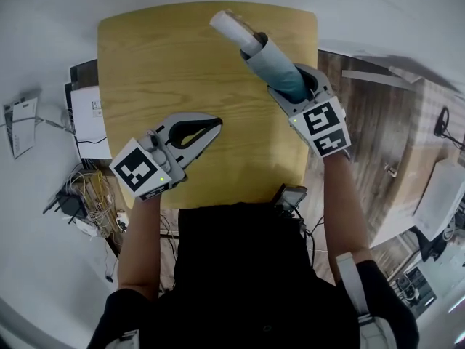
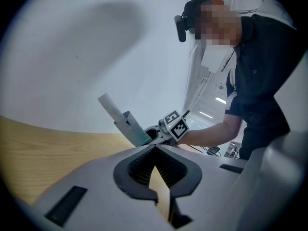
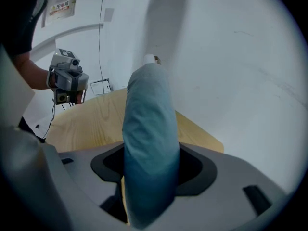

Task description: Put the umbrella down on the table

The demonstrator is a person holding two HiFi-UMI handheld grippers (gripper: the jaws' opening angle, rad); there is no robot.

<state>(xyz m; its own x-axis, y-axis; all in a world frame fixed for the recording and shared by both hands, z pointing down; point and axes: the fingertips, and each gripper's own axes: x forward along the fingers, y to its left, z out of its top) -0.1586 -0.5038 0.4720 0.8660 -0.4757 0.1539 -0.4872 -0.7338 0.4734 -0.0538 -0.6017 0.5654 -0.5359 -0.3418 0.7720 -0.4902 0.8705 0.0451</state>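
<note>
Status as we saw it:

- The right gripper [image 1: 288, 91] [image 3: 149, 174] was clamped on the umbrella [image 1: 277, 68] [image 3: 148, 124], with its jaws pressed against the teal sleeve on both sides.
- The umbrella was folded and ran forward out of those jaws, tilted upward. Its white end [image 1: 231, 26] was the far tip, ahead of the gripper and lifted clear of the table [image 1: 160, 64].
- From the left gripper's camera we saw the same umbrella [image 2: 129, 125] angled up out of the right gripper [image 2: 155, 134], above the wood surface [image 2: 38, 148].
- The left gripper [image 1: 216, 125] [image 2: 155, 147] had its jaws brought together, tips meeting and nothing between them – only tabletop showed through the slit.
- The left gripper sat over the near half of the table, well apart from the umbrella and to the left of the right gripper. The right gripper's camera picked it up off to its left [image 3: 67, 78].
- Outboard of the left gripper, past the table edge, were a white box [image 1: 91, 111] and tangled cables [image 1: 86, 195] on the floor.
</note>
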